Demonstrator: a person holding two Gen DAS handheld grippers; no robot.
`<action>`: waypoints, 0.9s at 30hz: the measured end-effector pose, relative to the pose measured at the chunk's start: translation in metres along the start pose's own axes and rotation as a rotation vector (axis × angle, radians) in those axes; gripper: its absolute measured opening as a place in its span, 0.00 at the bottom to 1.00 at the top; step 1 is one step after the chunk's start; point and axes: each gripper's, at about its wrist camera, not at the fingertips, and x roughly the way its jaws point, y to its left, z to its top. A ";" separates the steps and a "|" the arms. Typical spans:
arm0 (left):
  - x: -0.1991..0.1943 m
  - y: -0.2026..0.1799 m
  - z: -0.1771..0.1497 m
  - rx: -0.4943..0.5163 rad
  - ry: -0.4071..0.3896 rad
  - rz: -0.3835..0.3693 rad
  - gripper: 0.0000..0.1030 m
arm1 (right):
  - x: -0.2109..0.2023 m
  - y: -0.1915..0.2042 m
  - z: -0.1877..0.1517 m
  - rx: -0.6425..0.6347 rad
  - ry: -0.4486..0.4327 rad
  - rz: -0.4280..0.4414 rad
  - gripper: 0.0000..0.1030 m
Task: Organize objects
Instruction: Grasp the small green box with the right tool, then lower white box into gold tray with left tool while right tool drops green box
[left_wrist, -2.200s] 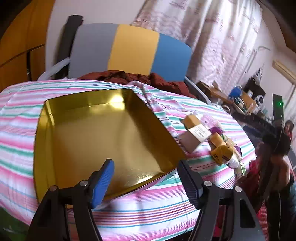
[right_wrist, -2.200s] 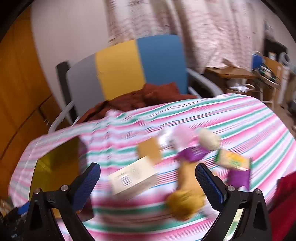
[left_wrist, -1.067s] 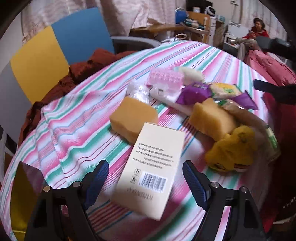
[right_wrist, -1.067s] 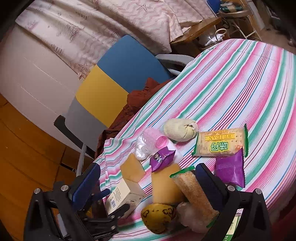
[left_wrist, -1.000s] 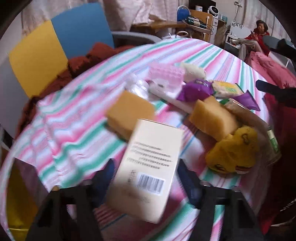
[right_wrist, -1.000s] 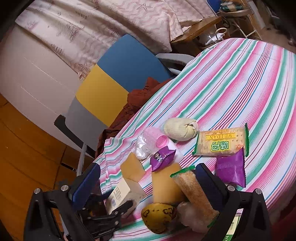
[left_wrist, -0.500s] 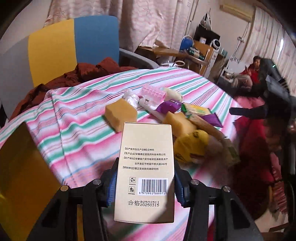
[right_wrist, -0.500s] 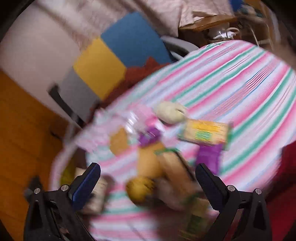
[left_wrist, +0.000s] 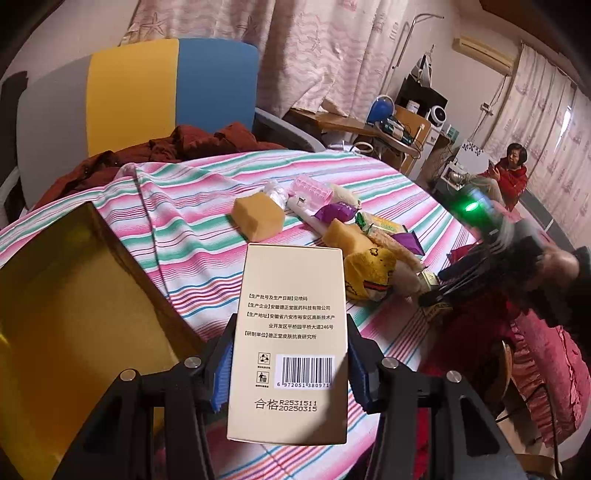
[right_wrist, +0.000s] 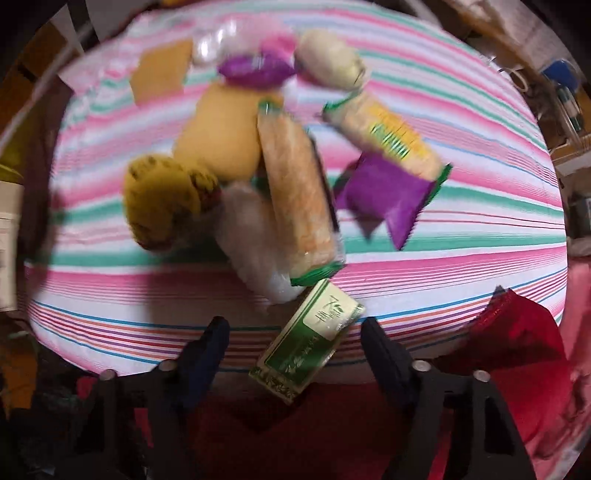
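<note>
The beige box (barcode and printed text facing the camera) was pinched between the blue pads of the left gripper, jaws pressed tight against its two long sides, lifted clear above the striped tablecloth. Just to its left sat the gold tray, right at the table's edge, nothing visible in the part that showed.

Beyond the box the rest of the pile was bunched together on the cloth: a yellow plush toy nearest, two tan sponge-like blocks, a purple wrapper, a pink plastic thing and some cracker packs.

The right wrist view was pretty blurry. The right gripper hung over the near edge of the table with its jaws spread wide, holding nothing. A green and white packet lay between the fingers at the cloth's edge, not touching either one as far as I could tell. Above it were a long cracker pack, a clear plastic bag, the same yellow toy, a purple pouch and a yellow-green biscuit pack.

In the background stood a grey, yellow and blue chair with dark red clothing on it, and a person in red seated far off.
</note>
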 end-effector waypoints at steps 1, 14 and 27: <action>-0.004 0.001 -0.002 -0.002 -0.005 0.002 0.50 | 0.002 -0.001 0.001 -0.008 0.008 -0.042 0.43; -0.041 0.021 -0.018 -0.082 -0.089 0.025 0.50 | -0.075 -0.040 -0.027 0.145 -0.290 -0.124 0.31; -0.106 0.123 -0.067 -0.422 -0.166 0.401 0.50 | -0.143 0.175 0.014 -0.220 -0.641 0.329 0.30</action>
